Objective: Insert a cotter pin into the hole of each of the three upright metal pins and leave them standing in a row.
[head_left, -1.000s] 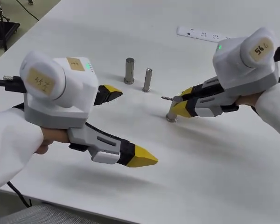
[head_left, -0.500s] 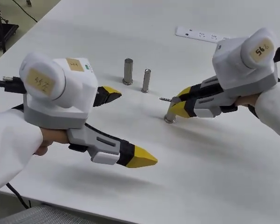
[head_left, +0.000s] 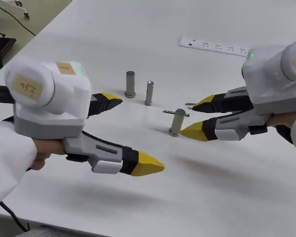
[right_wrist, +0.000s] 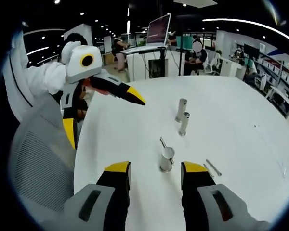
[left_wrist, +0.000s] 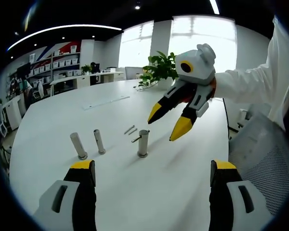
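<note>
Loads of room up front, clutter's mid-bench

The bench (head_left: pixel 227 197) is bare along its near edge. In the middle a thick pin (head_left: pixel 130 84) and a slim pin (head_left: pixel 149 93) stand just beside each other. Near them, a third pin (head_left: pixel 176 123) has a cotter pin (head_left: pixel 168 112) jutting sideways, just ahead of the spread tips of the right gripper (head_left: pixel 190 118). A power strip (head_left: pixel 214 46) hugs the far edge.

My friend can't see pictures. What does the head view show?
Three metal pins stand on a white table; the nearest pin has a cotter pin through its top. The open right gripper is held beside it, and the open left gripper hovers nearer the camera.
</note>
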`<act>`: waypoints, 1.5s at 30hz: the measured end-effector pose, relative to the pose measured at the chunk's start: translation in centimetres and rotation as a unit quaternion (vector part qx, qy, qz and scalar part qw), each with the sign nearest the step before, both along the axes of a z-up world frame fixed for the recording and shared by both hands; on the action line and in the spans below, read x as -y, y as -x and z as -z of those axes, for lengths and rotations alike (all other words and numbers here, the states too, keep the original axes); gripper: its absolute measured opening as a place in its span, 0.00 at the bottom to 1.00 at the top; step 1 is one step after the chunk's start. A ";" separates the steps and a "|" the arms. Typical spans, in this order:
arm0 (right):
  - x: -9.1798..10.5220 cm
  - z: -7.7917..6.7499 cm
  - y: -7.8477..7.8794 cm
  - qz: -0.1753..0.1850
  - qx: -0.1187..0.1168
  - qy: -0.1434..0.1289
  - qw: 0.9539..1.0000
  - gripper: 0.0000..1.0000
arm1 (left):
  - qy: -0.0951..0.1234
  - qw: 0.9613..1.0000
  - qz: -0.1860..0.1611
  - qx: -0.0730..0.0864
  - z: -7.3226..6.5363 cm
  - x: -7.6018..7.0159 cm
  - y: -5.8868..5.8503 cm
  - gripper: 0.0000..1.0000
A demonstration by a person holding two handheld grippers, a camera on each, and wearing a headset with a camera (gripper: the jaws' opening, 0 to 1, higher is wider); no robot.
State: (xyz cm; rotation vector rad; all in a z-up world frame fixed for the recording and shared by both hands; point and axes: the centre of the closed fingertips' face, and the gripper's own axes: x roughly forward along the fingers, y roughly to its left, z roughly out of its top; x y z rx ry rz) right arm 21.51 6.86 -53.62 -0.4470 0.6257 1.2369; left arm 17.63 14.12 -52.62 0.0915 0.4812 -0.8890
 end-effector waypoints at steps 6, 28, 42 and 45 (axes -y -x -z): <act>1.9 -0.2 0.9 0.031 0.005 -0.004 1.000 0.47 | 0.001 1.000 -0.005 0.000 -0.2 0.0 0.2 0.99; 6.4 -0.4 3.7 0.143 -0.042 -0.036 0.988 0.79 | 0.016 0.999 -0.038 0.000 -1.3 -1.6 0.0 0.99; 6.9 -0.3 4.7 0.157 -0.055 -0.042 0.985 0.92 | -0.011 0.999 -0.053 0.006 -0.9 -3.9 -2.4 0.96; 7.2 -0.2 4.6 0.161 -0.058 -0.042 0.984 0.93 | -0.010 0.998 -0.062 0.008 -0.9 -4.3 -3.1 0.94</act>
